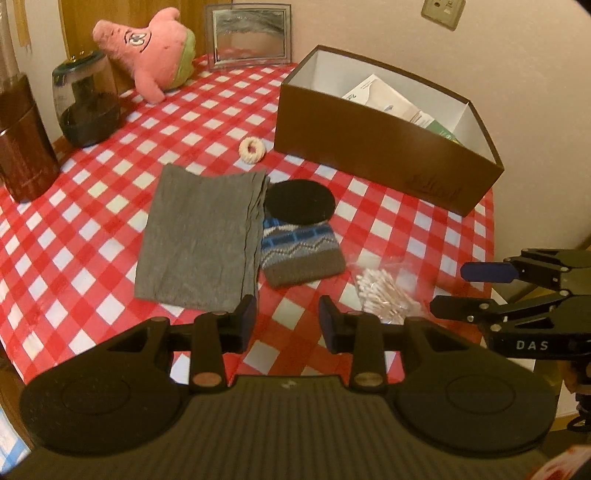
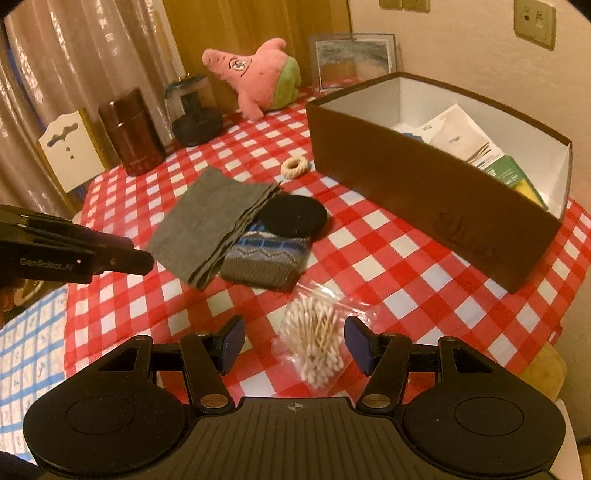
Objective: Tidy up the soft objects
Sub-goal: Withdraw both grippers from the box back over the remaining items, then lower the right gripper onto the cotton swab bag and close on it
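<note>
A folded grey cloth (image 1: pixel 199 236) (image 2: pixel 214 229) lies mid-table, overlapping a knitted blue-grey beanie (image 1: pixel 299 254) (image 2: pixel 266 262) with a black round pad (image 1: pixel 300 202) (image 2: pixel 293 216) on it. A cream hair tie (image 1: pixel 252 149) (image 2: pixel 294 167) lies behind them. A pink starfish plush (image 1: pixel 147 48) (image 2: pixel 258 74) sits at the back. A bag of cotton swabs (image 1: pixel 388 293) (image 2: pixel 319 343) lies at the front. My left gripper (image 1: pixel 288 321) is open, hovering near the cloth's front edge. My right gripper (image 2: pixel 295 347) is open with its fingers either side of the swab bag.
A brown open box (image 1: pixel 369 155) (image 2: pixel 424 195) holding paper packets stands at the right. A picture frame (image 1: pixel 249 35), a glass jar (image 1: pixel 86 103) and a dark brown canister (image 1: pixel 22 147) stand at the back and left. The table has a red checked cloth (image 1: pixel 74 221).
</note>
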A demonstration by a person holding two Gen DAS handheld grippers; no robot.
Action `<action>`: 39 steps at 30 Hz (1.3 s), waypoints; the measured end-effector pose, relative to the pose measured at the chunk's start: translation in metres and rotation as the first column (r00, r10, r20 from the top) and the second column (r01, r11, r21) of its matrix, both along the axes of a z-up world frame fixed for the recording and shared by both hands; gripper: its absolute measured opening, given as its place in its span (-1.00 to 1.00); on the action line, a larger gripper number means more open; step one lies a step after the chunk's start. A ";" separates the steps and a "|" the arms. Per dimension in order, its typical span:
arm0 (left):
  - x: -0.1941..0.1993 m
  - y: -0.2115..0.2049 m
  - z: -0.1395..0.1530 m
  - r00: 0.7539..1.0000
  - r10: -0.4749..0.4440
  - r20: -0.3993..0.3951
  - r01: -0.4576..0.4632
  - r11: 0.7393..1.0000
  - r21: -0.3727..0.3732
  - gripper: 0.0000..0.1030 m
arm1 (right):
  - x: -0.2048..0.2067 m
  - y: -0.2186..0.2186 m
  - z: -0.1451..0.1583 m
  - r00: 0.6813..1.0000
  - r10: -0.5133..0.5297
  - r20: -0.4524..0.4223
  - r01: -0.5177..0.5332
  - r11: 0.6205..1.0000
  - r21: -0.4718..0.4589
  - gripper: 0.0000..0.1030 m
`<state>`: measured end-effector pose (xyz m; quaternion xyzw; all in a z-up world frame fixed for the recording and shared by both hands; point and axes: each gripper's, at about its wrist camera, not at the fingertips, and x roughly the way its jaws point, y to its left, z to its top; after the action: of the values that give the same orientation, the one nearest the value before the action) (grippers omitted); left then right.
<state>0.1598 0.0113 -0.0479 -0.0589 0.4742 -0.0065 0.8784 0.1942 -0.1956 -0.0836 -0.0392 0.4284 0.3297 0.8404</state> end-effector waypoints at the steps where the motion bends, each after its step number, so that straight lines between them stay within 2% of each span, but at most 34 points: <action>1: -0.001 0.000 -0.002 1.000 0.001 -0.004 -0.001 1.000 -0.001 -0.35 | 0.000 0.001 -0.003 1.000 0.000 -0.001 0.000 1.000 -0.003 0.16; 7: 0.001 0.000 -0.016 0.999 0.001 -0.037 -0.002 1.000 -0.008 -0.35 | 0.008 0.009 -0.026 0.999 -0.002 -0.046 0.000 0.999 -0.046 0.18; 13: 0.010 -0.005 -0.034 0.996 -0.004 -0.087 0.004 1.000 -0.005 -0.35 | 0.014 0.014 -0.041 0.998 -0.007 -0.066 0.003 0.998 -0.068 0.36; 26: 0.027 -0.008 -0.057 0.991 -0.009 -0.136 0.011 1.000 0.011 -0.34 | 0.033 0.030 -0.063 0.997 0.000 -0.076 -0.008 0.995 -0.104 0.37; 33: 0.032 -0.003 -0.067 0.986 0.020 -0.168 -0.021 1.000 -0.003 -0.33 | 0.037 0.039 -0.074 0.998 0.002 -0.069 -0.011 0.992 -0.129 0.37; 39: 0.031 -0.001 -0.067 0.988 0.016 -0.154 -0.015 1.000 0.005 -0.33 | 0.035 0.042 -0.081 0.999 0.021 -0.050 -0.028 0.988 -0.152 0.37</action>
<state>0.1908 0.0104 -0.1144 -0.0612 0.5400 0.0056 0.8394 0.2290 -0.1531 -0.1651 -0.1005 0.4720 0.3071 0.8202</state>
